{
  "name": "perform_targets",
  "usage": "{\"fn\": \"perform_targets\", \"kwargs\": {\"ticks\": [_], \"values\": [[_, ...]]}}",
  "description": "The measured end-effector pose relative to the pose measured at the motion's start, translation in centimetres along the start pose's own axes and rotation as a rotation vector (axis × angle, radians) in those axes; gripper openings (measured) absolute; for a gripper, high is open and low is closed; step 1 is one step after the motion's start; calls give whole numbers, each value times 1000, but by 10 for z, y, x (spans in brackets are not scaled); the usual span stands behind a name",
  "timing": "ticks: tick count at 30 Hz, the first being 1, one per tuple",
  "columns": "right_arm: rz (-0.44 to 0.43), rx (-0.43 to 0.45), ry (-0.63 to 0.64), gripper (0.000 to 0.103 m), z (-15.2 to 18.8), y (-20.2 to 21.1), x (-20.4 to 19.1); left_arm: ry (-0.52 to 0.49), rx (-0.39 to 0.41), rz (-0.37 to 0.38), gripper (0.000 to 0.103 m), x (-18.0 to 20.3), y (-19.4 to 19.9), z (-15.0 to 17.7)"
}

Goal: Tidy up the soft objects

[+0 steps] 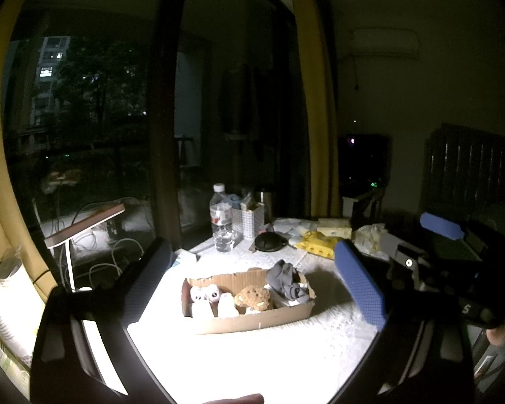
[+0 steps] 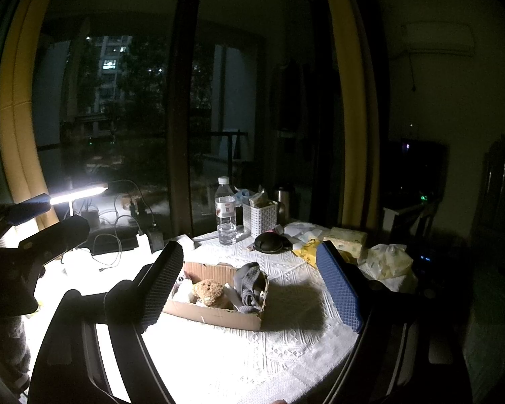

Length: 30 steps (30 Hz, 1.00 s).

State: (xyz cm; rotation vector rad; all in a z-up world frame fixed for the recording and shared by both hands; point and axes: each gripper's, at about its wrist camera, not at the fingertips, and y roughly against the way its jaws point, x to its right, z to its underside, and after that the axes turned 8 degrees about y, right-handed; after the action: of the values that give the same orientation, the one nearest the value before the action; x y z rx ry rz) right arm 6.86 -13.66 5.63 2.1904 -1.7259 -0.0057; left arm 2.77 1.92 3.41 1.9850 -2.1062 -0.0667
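A shallow cardboard box (image 1: pixel 252 320) (image 2: pixel 215 316) sits on the white tablecloth. It holds white plush toys (image 1: pixel 205 294), a brown plush (image 1: pixel 254 298) (image 2: pixel 209 290) and a grey cloth (image 1: pixel 286 281) (image 2: pixel 249 284). My left gripper (image 1: pixel 252 269) is open and empty, held above and in front of the box. My right gripper (image 2: pixel 249 269) is open and empty, also raised in front of the box. The right gripper shows at the right of the left wrist view (image 1: pixel 434 235); the left gripper shows at the left of the right wrist view (image 2: pixel 43 232).
A water bottle (image 1: pixel 222 222) (image 2: pixel 225 215), a white basket (image 1: pixel 252 219) (image 2: pixel 261 217), a black round case (image 1: pixel 269 242) (image 2: pixel 269 244), yellow packets (image 1: pixel 316 244) and tissue packs (image 2: pixel 346 239) stand behind the box. A lit desk lamp (image 1: pixel 87 225) (image 2: pixel 77 195) and cables lie left. A dark window is behind.
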Motion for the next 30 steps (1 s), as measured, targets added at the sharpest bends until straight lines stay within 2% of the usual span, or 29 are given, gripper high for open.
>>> {"fn": "perform_targets", "kwargs": {"ticks": [30], "values": [[-1, -3, -2, 84, -2, -1, 1, 0, -3, 3, 99, 0, 0, 1]]}}
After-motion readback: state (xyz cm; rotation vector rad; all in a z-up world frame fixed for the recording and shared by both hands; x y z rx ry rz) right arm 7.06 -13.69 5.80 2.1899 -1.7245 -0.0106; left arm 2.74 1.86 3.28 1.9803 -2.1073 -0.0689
